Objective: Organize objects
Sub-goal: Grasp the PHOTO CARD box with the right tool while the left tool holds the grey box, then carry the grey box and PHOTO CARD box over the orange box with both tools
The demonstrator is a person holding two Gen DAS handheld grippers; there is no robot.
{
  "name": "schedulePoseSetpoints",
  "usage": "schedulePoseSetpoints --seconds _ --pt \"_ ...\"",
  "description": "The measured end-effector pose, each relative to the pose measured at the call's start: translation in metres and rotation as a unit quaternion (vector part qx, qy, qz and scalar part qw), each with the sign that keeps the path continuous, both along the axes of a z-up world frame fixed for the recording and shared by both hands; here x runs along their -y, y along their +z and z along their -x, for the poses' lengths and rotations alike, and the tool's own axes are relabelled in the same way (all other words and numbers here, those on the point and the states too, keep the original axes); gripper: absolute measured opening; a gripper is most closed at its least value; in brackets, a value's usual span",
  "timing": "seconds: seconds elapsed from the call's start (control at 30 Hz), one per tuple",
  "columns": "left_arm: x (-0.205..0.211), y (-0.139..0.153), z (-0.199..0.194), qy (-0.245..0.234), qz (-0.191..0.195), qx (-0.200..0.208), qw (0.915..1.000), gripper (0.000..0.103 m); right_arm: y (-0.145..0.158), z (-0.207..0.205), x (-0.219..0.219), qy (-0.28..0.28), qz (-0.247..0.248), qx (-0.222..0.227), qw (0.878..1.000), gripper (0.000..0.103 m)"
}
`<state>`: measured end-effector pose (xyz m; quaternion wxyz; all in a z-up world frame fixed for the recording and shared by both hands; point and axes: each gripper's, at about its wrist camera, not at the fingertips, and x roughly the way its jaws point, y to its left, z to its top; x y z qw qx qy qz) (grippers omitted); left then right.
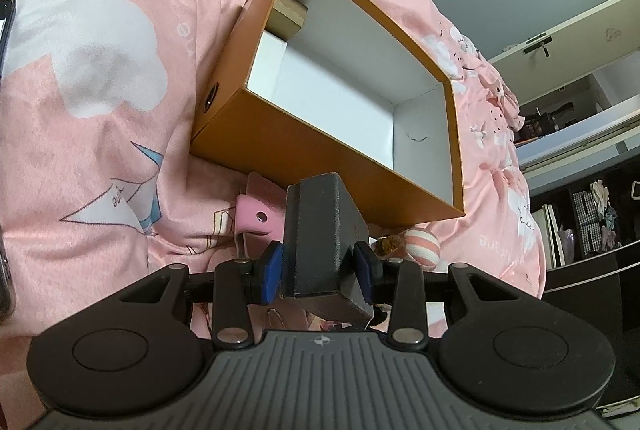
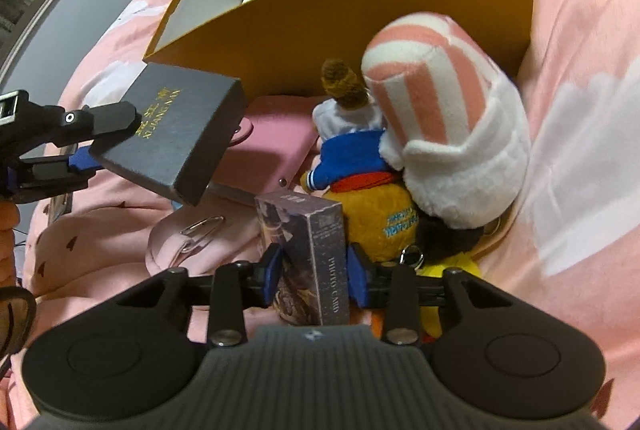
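Note:
My left gripper (image 1: 320, 270) is shut on a dark grey box (image 1: 320, 230), which it holds above the bedding just in front of the orange box (image 1: 304, 157). That orange box is open on top, white inside, with a small gold box (image 1: 286, 15) in its far corner. The right wrist view shows the dark box (image 2: 176, 125) with gold lettering at the left. My right gripper (image 2: 316, 276) straddles a "PHOTO CARD" box (image 2: 308, 250) standing on the bedding; its blue pads (image 2: 272, 274) flank it without clearly pressing. A striped plush (image 2: 440, 109) and a doll (image 2: 360, 189) lie against the orange box's wall (image 2: 320, 21).
A pink case (image 2: 272, 145) lies under the dark box, with a paper clip (image 2: 202, 226) in front of it. The pink bedspread (image 1: 100, 109) is rumpled. A phone (image 1: 6, 25) shows at the left edge. Dark shelves (image 1: 592, 213) stand beyond the bed at the right.

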<state>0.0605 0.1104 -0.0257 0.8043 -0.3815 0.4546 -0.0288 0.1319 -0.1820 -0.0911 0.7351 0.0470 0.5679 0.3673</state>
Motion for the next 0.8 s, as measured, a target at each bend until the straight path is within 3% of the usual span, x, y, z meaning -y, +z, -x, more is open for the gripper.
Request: schedulePoseSetpoints --seconds 0.07,0.13,0.37,0.5,0.8 --pt "0.001 0.001 0.0 -0.002 0.0 0.0 1.0 0.043 -0.003 0.0 0.001 0.004 -0.006 -0.013 1.0 0.051" --pt "0.003 0.003 0.001 -0.004 -0.002 0.002 1.0 0.043 -0.006 0.003 -0.002 0.011 0.003 -0.021 1.0 0.051" --pt "0.005 0.004 0.003 -0.001 -0.001 0.0 1.0 0.043 -0.007 0.004 0.001 -0.018 -0.003 -0.019 1.0 0.034" --pt "0.006 0.014 0.004 -0.002 -0.001 0.011 0.9999 0.043 0.022 0.008 -0.001 -0.013 -0.009 0.034 0.999 0.025" --pt "0.001 0.054 -0.014 -0.002 -0.016 0.065 0.9977 0.043 0.092 -0.004 0.004 -0.004 -0.044 0.091 0.995 0.024"
